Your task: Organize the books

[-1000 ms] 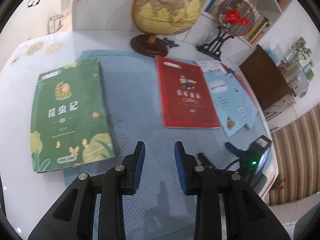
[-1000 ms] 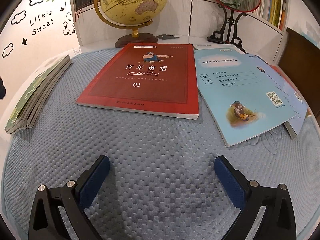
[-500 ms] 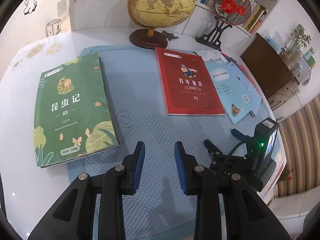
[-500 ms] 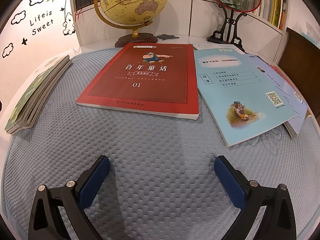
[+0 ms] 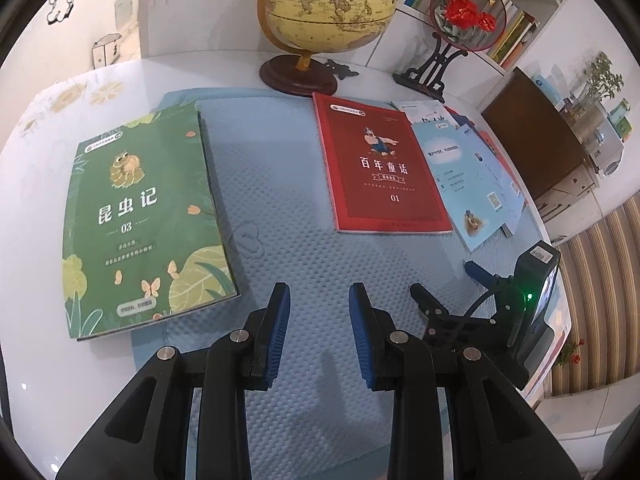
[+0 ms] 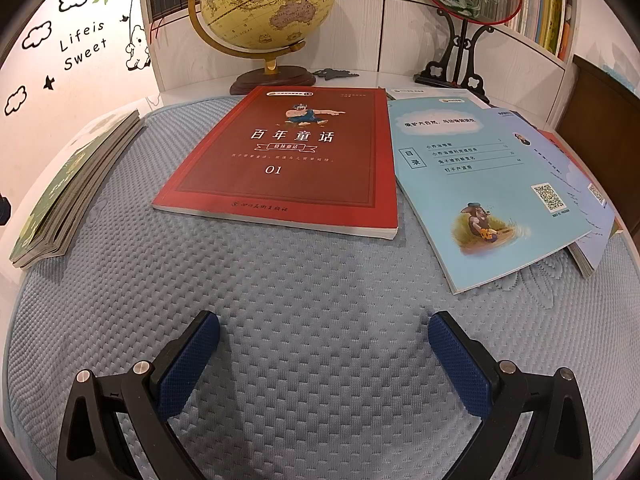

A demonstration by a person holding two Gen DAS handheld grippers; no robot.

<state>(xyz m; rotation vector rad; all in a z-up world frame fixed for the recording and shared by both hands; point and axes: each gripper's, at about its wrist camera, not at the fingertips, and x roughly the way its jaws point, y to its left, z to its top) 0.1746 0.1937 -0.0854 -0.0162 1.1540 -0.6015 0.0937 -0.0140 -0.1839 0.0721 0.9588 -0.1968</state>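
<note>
reading "01" on red book (image 6: pixel 288 160), green book (image 5: pixel 140 220) — "03", wall sticker (image 6: pixel 82 46) "lifeis sweet"

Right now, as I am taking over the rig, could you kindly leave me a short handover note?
Left hand-held gripper: empty, jaws slightly apart, above the blue mat.
Right hand-held gripper: wide open, empty, low over the mat.
Green book lies at the mat's left edge, on top of a stack.
Red book lies flat in the middle; light blue book overlaps other books to its right.
Left to do: gather the red book and the right-hand books.
</note>
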